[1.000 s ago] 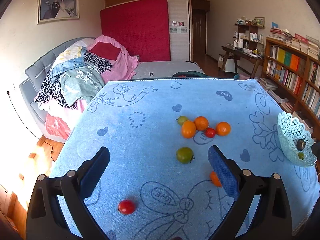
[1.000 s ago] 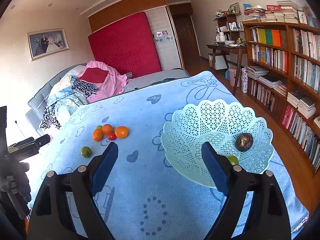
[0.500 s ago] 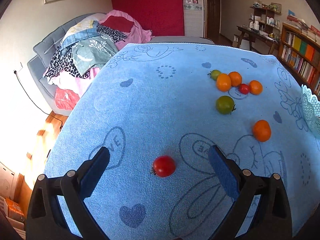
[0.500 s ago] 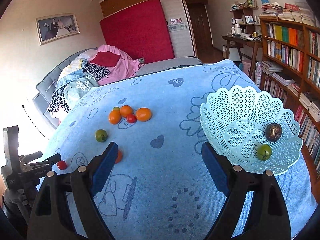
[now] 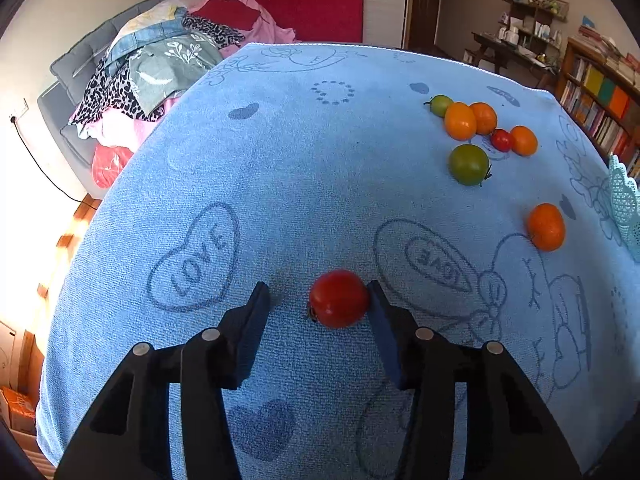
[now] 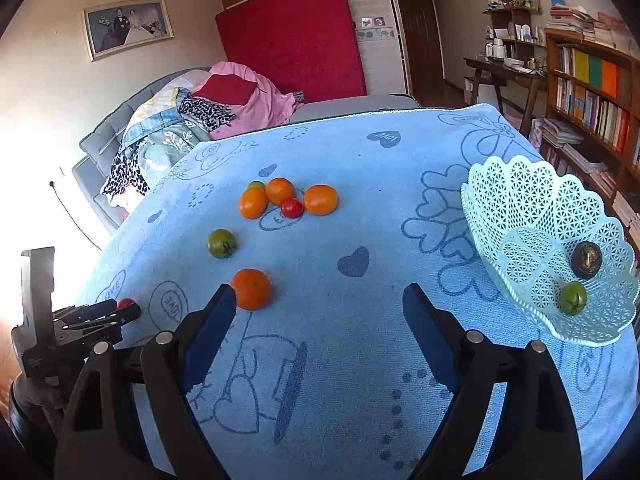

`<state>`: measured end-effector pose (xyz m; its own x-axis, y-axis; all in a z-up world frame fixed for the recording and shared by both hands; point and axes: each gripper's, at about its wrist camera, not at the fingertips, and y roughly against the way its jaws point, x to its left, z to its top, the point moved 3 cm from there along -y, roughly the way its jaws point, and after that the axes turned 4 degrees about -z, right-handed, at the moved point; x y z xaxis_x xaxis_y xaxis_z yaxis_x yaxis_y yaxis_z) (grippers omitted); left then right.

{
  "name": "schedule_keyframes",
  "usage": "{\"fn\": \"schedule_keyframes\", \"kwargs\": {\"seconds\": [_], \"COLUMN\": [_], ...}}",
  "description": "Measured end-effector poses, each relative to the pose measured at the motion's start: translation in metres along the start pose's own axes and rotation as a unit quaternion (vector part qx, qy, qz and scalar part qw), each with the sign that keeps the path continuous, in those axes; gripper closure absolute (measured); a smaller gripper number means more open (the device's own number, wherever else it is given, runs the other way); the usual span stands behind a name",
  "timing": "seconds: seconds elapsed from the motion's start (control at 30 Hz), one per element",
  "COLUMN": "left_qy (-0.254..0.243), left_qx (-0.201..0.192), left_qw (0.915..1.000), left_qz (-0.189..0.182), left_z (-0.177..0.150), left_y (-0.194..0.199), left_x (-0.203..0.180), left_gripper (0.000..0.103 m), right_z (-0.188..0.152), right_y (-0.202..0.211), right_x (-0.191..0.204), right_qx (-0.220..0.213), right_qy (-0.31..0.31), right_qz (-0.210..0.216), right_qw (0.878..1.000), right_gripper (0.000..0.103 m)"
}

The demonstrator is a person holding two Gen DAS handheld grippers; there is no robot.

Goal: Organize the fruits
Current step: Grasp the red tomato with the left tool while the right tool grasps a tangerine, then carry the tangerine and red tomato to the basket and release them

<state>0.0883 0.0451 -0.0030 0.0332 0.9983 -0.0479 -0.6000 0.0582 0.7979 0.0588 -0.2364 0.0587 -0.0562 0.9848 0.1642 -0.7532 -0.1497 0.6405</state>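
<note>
A red tomato point(image 5: 339, 298) lies on the blue towel between the fingers of my left gripper point(image 5: 318, 302). The jaws are part-closed: the right finger touches it, the left finger stands a gap away. The tomato point(image 6: 126, 303) and the left gripper point(image 6: 102, 314) also show in the right wrist view. My right gripper point(image 6: 316, 312) is open and empty above the towel, with a lone orange point(image 6: 251, 289) by its left finger. A white lattice basket point(image 6: 532, 216) at the right holds a green tomato point(image 6: 572, 298) and a dark fruit point(image 6: 586, 260).
A cluster of oranges point(image 6: 320, 199), a small red tomato point(image 6: 291, 208) and a green tomato point(image 6: 221, 243) lie mid-towel. The same green tomato point(image 5: 468, 164) and lone orange point(image 5: 545, 227) show in the left wrist view. A bed with clothes lies behind, bookshelves to the right.
My left gripper has come down around the red tomato and its jaws have narrowed. My right gripper has swung left, away from the basket, toward the loose fruit.
</note>
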Motion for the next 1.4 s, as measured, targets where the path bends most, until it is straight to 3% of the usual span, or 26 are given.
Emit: {"fn": "schedule_keyframes", "kwargs": {"seconds": [0.23,0.8,1.23,1.4], "left_qy": [-0.006,-0.016,-0.014,-0.016], "left_qx": [-0.007,-0.044,-0.036,-0.039], "left_qw": [0.9996,0.9987,0.9991,0.9989], "left_qz": [-0.026,-0.019,-0.019,-0.02], "left_z": [0.002,0.017,0.017,0.018], "left_y": [0.004,0.025,0.017,0.019], "left_x": [-0.003,-0.001,-0.002,-0.004], "left_gripper": [0.074,0.074,0.074,0.074], "right_z": [-0.002,-0.002,-0.009,-0.009], "right_y": [-0.02,-0.079,-0.111,-0.108], "right_x": [0.018,0.057,0.064,0.062], "right_qx": [0.023,0.067,0.095,0.093], "right_qy": [0.01,0.041,0.062,0.059], "right_qz": [0.016,0.045,0.05,0.052], "right_qw": [1.0,0.996,0.992,0.992], "right_gripper": [0.016,0.017,0.065,0.065]}}
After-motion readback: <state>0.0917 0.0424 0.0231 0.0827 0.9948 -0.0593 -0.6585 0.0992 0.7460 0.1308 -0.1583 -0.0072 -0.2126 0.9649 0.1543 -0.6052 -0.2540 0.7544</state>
